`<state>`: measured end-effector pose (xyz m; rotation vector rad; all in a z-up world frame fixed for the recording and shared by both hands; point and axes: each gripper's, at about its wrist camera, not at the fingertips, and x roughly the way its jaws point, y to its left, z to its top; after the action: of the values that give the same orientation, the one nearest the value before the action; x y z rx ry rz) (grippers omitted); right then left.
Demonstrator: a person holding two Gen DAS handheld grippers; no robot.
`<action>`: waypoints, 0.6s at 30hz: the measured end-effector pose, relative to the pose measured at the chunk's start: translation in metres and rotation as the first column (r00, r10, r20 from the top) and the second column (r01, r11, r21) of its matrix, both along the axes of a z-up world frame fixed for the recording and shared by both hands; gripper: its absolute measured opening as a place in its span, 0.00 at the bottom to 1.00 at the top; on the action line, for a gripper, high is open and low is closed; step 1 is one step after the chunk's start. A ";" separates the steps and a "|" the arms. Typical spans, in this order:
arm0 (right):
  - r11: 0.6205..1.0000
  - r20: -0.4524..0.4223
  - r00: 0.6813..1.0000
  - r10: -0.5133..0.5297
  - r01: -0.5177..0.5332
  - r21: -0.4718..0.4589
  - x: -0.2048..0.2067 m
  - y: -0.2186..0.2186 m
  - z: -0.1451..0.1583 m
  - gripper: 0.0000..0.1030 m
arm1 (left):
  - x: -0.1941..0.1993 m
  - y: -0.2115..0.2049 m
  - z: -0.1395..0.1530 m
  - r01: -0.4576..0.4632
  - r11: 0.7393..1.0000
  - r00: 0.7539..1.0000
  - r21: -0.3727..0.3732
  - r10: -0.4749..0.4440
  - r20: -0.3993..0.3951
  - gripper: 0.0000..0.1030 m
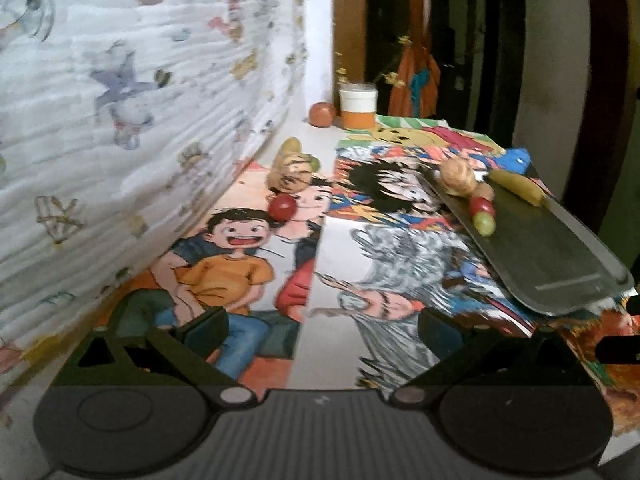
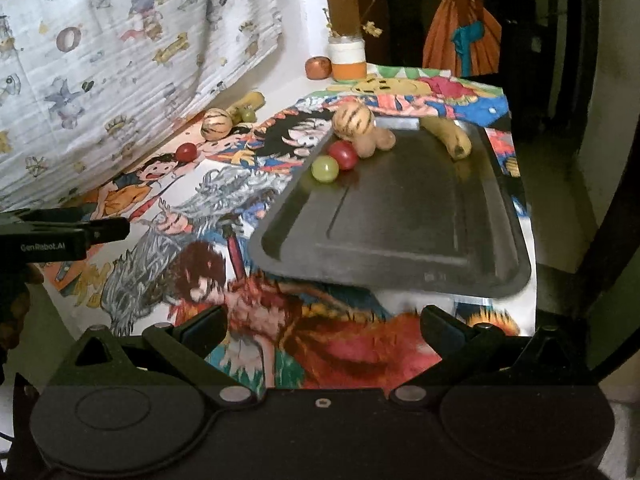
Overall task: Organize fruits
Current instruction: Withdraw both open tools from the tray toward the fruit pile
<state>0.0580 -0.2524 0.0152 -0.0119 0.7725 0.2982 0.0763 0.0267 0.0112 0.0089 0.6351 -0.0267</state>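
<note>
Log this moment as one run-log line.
left gripper: open, empty | right gripper: open, empty | dark metal tray: holds some fruit | red round fruit: off tray

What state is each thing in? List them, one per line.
Left gripper: open, empty.
Right gripper: open, empty.
Tray: on the table, mostly bare.
Green grape: on the tray's edge.
Red fruit: on the tray.
Striped melon: on the tray.
Banana: on the tray.
Second striped melon: off the tray.
Red fruit by the cloth: off the tray.
</note>
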 end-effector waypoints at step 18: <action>0.977 0.081 0.973 0.214 -0.212 -0.031 0.125 0.071 0.081 0.99 | 0.059 0.036 0.014 -0.041 0.999 0.996 0.031 0.038 0.078 1.00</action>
<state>0.1834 -0.1813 0.0960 -0.1289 0.6913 0.4904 0.1352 0.0630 0.0248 0.0286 0.5585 0.0222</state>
